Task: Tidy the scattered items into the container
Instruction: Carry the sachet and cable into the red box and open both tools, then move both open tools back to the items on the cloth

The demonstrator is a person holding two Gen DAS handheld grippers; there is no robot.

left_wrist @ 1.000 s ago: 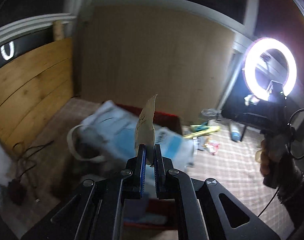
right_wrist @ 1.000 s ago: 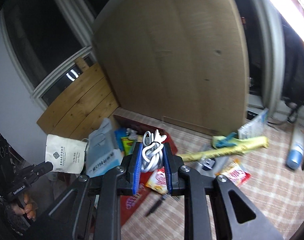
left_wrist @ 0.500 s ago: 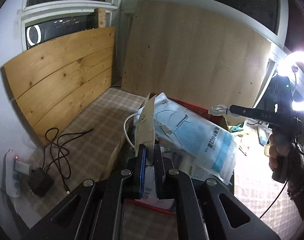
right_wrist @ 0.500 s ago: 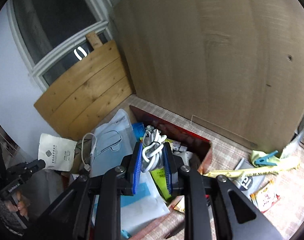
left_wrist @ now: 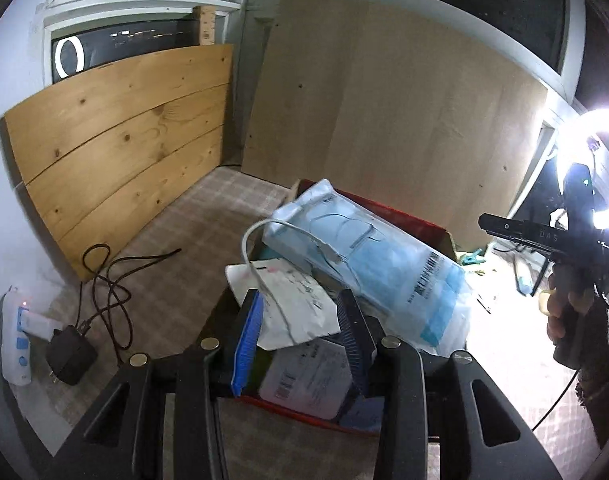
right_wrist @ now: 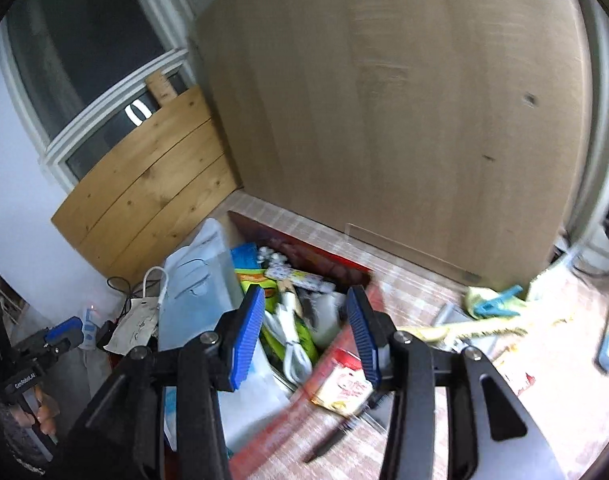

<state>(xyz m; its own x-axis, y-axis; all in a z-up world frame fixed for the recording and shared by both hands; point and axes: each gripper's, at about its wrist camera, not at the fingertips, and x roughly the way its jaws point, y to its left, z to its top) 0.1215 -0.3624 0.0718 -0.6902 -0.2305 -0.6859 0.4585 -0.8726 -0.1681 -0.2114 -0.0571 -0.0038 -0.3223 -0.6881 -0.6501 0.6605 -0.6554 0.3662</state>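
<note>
Fingers of both grippers stand spread apart, with nothing clamped between them. In the left wrist view the left gripper [left_wrist: 300,320] hangs at the lower centre of the frame over a red box [left_wrist: 408,218], its blue pads wide. A white paper pouch [left_wrist: 292,300] lies loose between and beyond them, on top of the box's contents, with a white cable [left_wrist: 256,236] looping across it. Above and to the right, a large blue packet of face masks [left_wrist: 384,256] rests tilted across the box. At the right edge a hand [left_wrist: 564,312] holds the other gripper in front of a glaring ring light [left_wrist: 596,148]. Lower left, a black charger [left_wrist: 70,354] with its tangled cord sits beside a white power strip [left_wrist: 14,344].

In the right wrist view the right gripper [right_wrist: 308,328] is released too — a coiled white cable [right_wrist: 292,340] lies below it inside the box [right_wrist: 304,240], among green and yellow packets. The mask packet [right_wrist: 196,296] leans at the box's left side. Just outside the box, lower centre, lie a red-and-yellow snack packet [right_wrist: 344,380] and a dark pen [right_wrist: 328,442]. Toward the right of the frame, a yellow cloth with a blue clip [right_wrist: 496,304] remains on the checked surface — this part is blurred.
</note>
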